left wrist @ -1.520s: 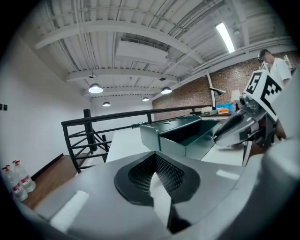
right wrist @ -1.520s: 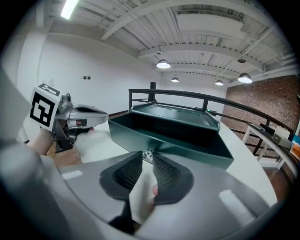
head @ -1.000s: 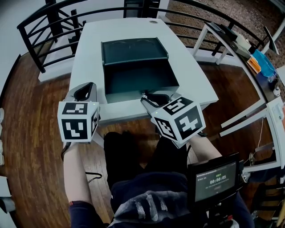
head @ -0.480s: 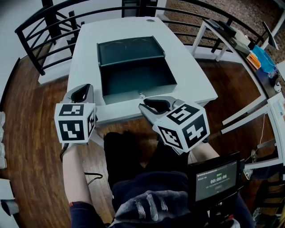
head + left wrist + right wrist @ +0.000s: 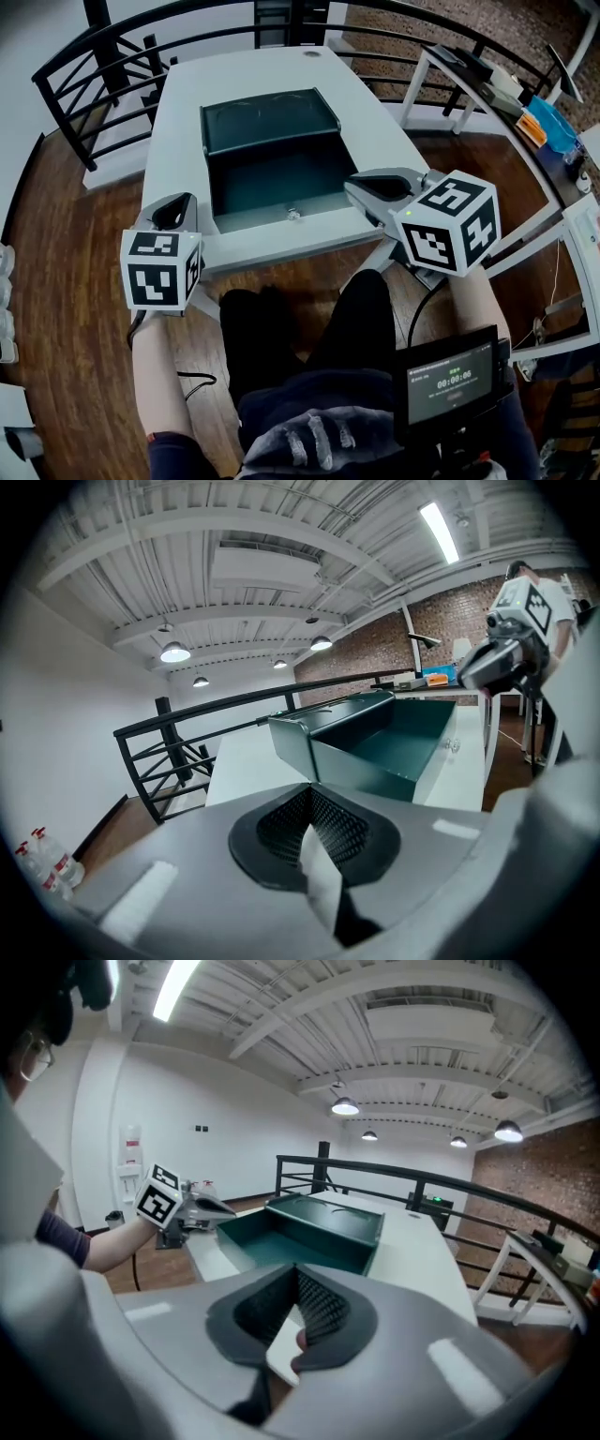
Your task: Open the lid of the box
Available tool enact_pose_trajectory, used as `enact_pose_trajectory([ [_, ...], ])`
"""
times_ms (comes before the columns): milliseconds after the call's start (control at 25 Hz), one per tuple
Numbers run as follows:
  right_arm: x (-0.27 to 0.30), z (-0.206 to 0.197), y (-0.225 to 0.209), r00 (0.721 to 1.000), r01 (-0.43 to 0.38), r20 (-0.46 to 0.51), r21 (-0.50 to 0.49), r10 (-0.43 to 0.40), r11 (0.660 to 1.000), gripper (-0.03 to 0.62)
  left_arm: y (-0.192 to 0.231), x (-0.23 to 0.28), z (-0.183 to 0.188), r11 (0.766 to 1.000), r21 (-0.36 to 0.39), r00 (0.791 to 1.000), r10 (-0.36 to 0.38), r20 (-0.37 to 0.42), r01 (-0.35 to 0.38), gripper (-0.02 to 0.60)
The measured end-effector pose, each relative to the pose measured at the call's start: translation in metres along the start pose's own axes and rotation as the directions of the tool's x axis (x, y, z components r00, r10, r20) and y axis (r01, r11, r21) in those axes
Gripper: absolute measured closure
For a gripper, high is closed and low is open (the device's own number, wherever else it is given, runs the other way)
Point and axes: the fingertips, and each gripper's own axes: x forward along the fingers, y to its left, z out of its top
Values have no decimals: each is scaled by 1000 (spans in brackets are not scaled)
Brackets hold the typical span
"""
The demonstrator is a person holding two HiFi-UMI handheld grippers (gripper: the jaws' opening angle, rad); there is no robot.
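The dark green metal box (image 5: 281, 178) stands open on the white table (image 5: 394, 141), its lid (image 5: 270, 119) folded back at the far side and a small silver latch (image 5: 293, 214) on the front wall. The inside looks empty. My left gripper (image 5: 173, 202) hovers at the table's front left corner, left of the box, jaws together with nothing in them. My right gripper (image 5: 361, 186) is shut and empty just off the box's front right corner. The left gripper view shows the box (image 5: 394, 747) ahead of the left gripper (image 5: 309, 787); the right gripper view shows the box (image 5: 300, 1232) beyond the right gripper (image 5: 298, 1267).
A black railing (image 5: 112, 56) curves round the table's far and left sides. A second white table (image 5: 487, 75) with clutter stands at the right. My legs and a small screen (image 5: 450, 380) are below the table's front edge, over the wood floor (image 5: 66, 281).
My right gripper has pulled away from the box's front wall by the latch, swung right, and its jaws have come together. The left gripper has drifted slightly back.
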Motion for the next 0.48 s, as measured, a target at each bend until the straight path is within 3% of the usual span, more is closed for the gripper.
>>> enact_pose_trajectory([
  [280,-8,-24,-88,976,179,-113,-70,-186,981,591,-9,7,-6,996,82,996,-39,-83,46,566],
  [480,6,-61,-106,963,190,-183,-59,-197,980,591,-11,5,-9,993,97,993,-52,-110,62,566],
])
